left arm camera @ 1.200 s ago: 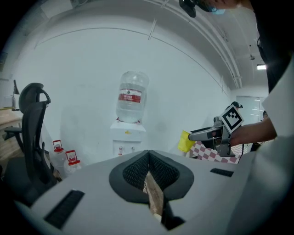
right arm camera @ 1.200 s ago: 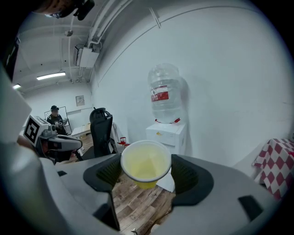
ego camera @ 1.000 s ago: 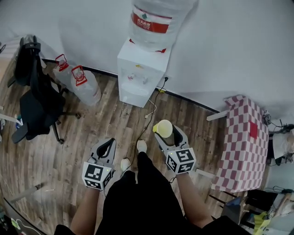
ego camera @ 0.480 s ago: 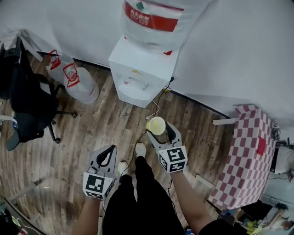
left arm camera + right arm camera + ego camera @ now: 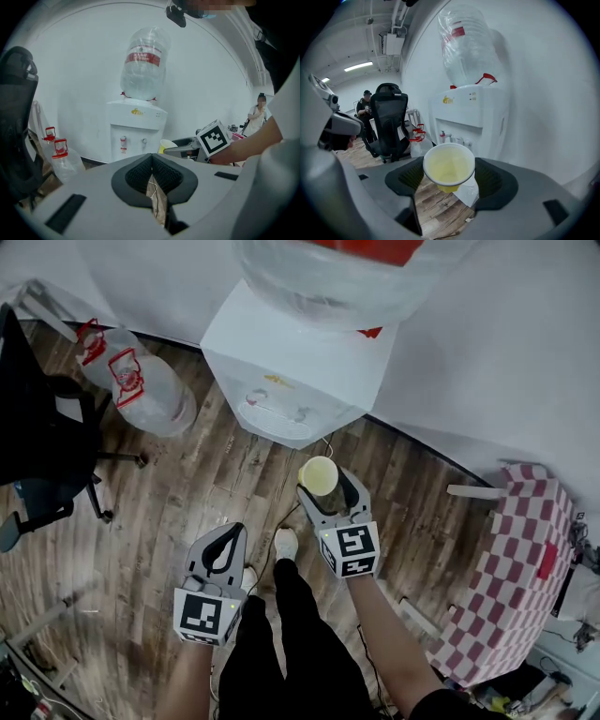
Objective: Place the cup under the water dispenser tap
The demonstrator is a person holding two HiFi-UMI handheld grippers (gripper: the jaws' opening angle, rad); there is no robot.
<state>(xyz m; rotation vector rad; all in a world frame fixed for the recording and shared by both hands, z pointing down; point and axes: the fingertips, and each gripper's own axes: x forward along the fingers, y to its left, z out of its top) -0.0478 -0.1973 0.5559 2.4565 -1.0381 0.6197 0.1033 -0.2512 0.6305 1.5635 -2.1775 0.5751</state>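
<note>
1. Head view: our right gripper (image 5: 324,488) clasps the yellow cup (image 5: 319,475) above the wooden floor (image 5: 187,493), near the water dispenser (image 5: 281,371); our left gripper (image 5: 225,540) sits lower, well apart.
2. Left gripper view: its jaws are pressed together with nothing between them.
3. Right gripper view: the jaws squeeze the upright cup; the taps (image 5: 452,138) lie beyond it.

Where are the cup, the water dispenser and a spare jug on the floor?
cup (image 5: 319,475): head view, inside its open mouth.
water dispenser (image 5: 136,124): left gripper view, white front panel above the taps.
spare jug (image 5: 152,397): head view, its clear body.
</note>
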